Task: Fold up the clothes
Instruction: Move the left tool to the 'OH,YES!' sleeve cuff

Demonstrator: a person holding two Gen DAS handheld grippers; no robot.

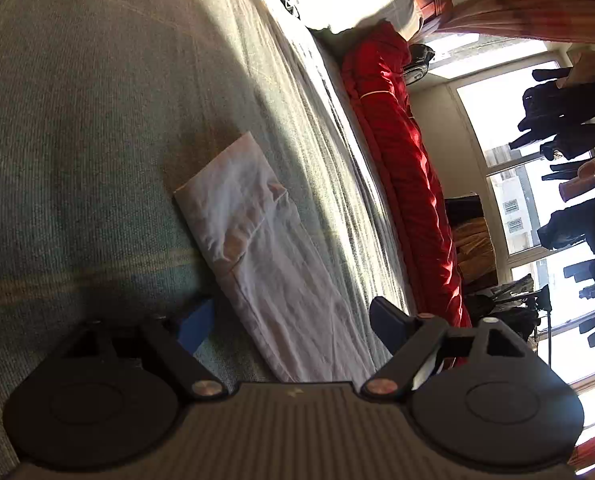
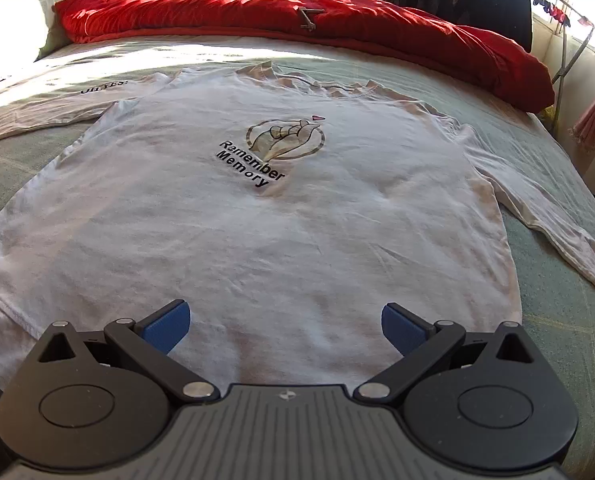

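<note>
A white long-sleeved shirt [image 2: 297,220] with a "Remember Memory" print lies face up, spread flat on the bed. My right gripper [image 2: 285,328] hovers open just above its near hem, blue fingertips [image 2: 165,326] apart, with nothing between them. In the left wrist view, which is rolled sideways, one white sleeve [image 1: 265,240] stretches along the bed sheet [image 1: 77,160]. My left gripper [image 1: 293,322] is open and straddles that sleeve. One blue pad [image 1: 197,324] sits at the sheet beside it, and the other stands off the cloth. The left gripper does not show in the right wrist view.
A red quilt [image 2: 337,28] is bunched along the far side of the bed [image 2: 557,300], with a pale pillow [image 2: 13,36] at the far left. Dark clothes hang on a drying rack [image 2: 493,0] by the window. The bed's right edge drops off near the right sleeve [image 2: 557,232].
</note>
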